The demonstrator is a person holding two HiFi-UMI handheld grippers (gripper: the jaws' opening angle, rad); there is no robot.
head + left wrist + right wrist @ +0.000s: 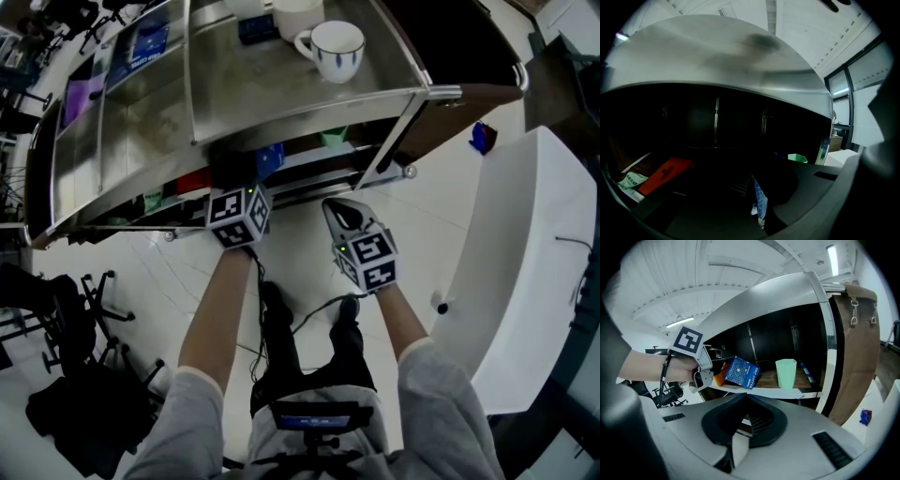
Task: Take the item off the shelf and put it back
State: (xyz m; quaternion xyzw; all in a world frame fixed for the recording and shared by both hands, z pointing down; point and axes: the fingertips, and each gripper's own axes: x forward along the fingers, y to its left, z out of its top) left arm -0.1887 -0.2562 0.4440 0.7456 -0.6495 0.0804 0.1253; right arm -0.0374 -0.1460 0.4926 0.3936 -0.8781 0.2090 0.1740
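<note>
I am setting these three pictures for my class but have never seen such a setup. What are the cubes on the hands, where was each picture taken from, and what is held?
A person holds a hand tool with two jaws in each hand; the patterned cubes are part of the tools. One picture looks down from the person's head; the other two look along each tool. The left gripper is shut on a blue coffee box at the lower shelf of a metal shelf unit, near a green cup. The right gripper is shut and empty. A white cup stands on top.

Green cup [786, 373] obstructs shelf [759, 391] right of blue box [742, 372].
</note>
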